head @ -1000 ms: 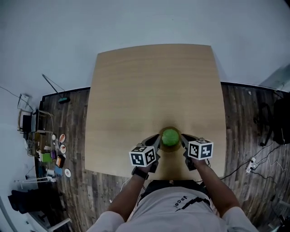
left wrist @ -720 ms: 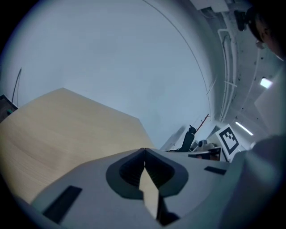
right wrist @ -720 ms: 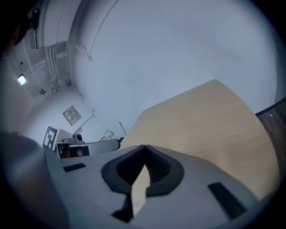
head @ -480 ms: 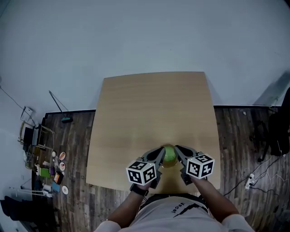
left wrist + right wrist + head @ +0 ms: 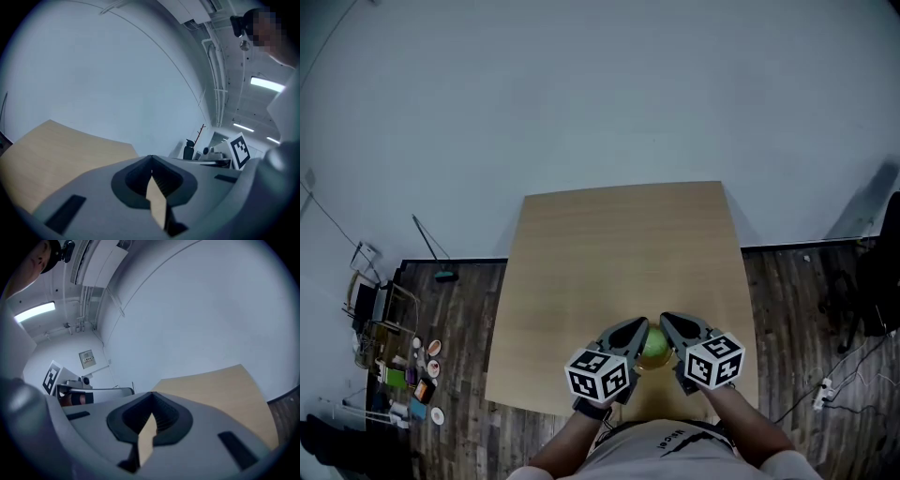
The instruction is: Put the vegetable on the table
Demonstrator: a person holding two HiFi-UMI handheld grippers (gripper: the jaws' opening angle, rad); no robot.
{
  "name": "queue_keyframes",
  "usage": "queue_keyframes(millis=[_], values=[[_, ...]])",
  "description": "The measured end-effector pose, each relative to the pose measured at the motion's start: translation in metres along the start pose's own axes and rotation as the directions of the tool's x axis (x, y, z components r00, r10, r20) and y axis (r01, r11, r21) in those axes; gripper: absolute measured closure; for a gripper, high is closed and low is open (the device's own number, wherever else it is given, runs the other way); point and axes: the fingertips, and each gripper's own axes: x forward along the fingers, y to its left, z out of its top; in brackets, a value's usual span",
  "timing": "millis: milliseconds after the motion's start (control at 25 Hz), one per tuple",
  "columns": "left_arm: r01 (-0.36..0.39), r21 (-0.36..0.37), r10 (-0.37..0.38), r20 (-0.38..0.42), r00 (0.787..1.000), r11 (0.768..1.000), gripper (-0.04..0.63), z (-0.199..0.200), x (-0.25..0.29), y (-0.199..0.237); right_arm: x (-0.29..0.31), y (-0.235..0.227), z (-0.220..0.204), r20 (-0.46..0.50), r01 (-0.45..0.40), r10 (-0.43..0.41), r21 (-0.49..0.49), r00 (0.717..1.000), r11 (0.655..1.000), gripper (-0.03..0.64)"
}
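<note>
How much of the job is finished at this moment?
Nothing looks done: the green vegetable sits in what looks like a brown bowl near the table front edge. Left claw and right claw flank it, both shut, empty. Remaining: lifting it onto bare wood.

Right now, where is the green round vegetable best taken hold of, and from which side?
Across its widest middle, coming from above: the green round vegetable is ball-shaped, so an off-centre grip would likely slip, and a brown dish seems to ring its base. Both the left tool and right tool are shut; open one first.
</note>
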Motion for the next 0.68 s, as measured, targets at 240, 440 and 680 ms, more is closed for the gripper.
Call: queue_keyframes(millis=[240, 440, 680], values=[[0.001, -0.017, -0.001, 0.006, 1.000, 1.000, 0.581, 0.0014, 0.0015, 0.0037, 0.0036, -0.0014, -0.0037, -0.008, 0.005, -0.005, 0.001, 1.000, 1.000, 0.603], [-0.002, -0.031, 0.002, 0.002, 1.000, 1.000, 0.581, -0.0007, 0.0031, 0.0065, 0.0066, -0.0042, -0.0064, -0.017, 0.012, -0.012, 0.005, 1.000, 1.000, 0.603], [-0.003, -0.034, 0.003, 0.004, 1.000, 0.999, 0.581, -0.0012, 0.0034, 0.0101, 0.0105, -0.0034, -0.0075, -0.018, 0.012, -0.012, -0.001, 1.000, 1.000, 0.603]])
